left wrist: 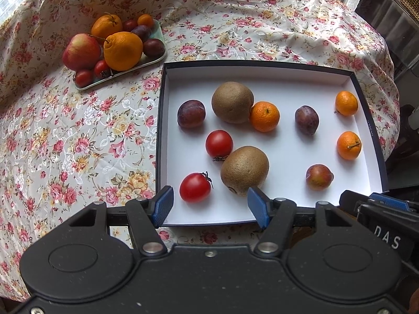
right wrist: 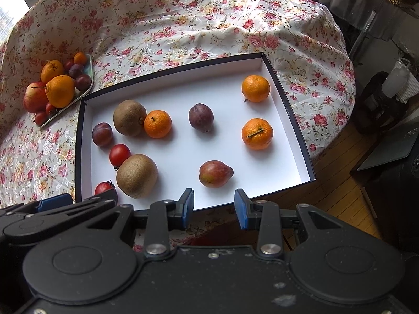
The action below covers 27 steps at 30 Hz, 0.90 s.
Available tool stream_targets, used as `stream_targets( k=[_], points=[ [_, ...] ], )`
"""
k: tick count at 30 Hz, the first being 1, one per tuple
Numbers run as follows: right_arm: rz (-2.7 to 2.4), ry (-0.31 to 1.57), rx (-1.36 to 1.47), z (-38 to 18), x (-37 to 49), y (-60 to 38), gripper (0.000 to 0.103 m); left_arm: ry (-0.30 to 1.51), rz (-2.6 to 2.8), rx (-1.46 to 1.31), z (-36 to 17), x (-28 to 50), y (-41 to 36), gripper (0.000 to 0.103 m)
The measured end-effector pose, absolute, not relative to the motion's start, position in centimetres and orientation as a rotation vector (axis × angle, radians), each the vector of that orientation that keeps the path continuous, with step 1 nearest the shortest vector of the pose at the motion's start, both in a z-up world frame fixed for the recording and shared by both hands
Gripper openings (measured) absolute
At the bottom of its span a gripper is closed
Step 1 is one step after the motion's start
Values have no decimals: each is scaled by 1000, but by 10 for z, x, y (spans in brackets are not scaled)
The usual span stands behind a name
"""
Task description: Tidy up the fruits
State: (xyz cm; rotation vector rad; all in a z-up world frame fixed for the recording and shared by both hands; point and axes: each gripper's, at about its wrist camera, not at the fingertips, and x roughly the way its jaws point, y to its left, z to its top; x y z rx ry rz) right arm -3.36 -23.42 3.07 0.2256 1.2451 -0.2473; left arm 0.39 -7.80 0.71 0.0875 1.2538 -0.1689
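Note:
A dark-rimmed white box (left wrist: pixel 288 79) (right wrist: pixel 293 120) holds loose fruit: two kiwis (left wrist: pixel 244 170) (right wrist: pixel 136 175), tomatoes (left wrist: pixel 195 187) (right wrist: pixel 119 154), plums (left wrist: pixel 306 120) (right wrist: pixel 201 117), mandarins (left wrist: pixel 348 145) (right wrist: pixel 257 133) and a reddish plum (left wrist: pixel 319 177) (right wrist: pixel 215 174). My left gripper (left wrist: pixel 210 205) is open and empty at the box's near edge, between the near tomato and near kiwi. My right gripper (right wrist: pixel 214 205) is open and empty at the near edge, just before the reddish plum.
A green tray (left wrist: pixel 152 61) (right wrist: pixel 89 89) at the far left is piled with an apple (left wrist: pixel 81 51), oranges (left wrist: pixel 123 51), plums and tomatoes. A floral cloth (left wrist: pixel 65 144) covers the table. The table drops off at right to a wooden floor (right wrist: pixel 337 196).

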Motion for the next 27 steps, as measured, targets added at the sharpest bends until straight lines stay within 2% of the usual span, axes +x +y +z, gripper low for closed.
stream_targets(
  k=[27],
  points=[
    [-242, 1245, 220, 32, -33, -233, 37, 1253, -159, 95, 6, 4, -78, 66]
  ],
)
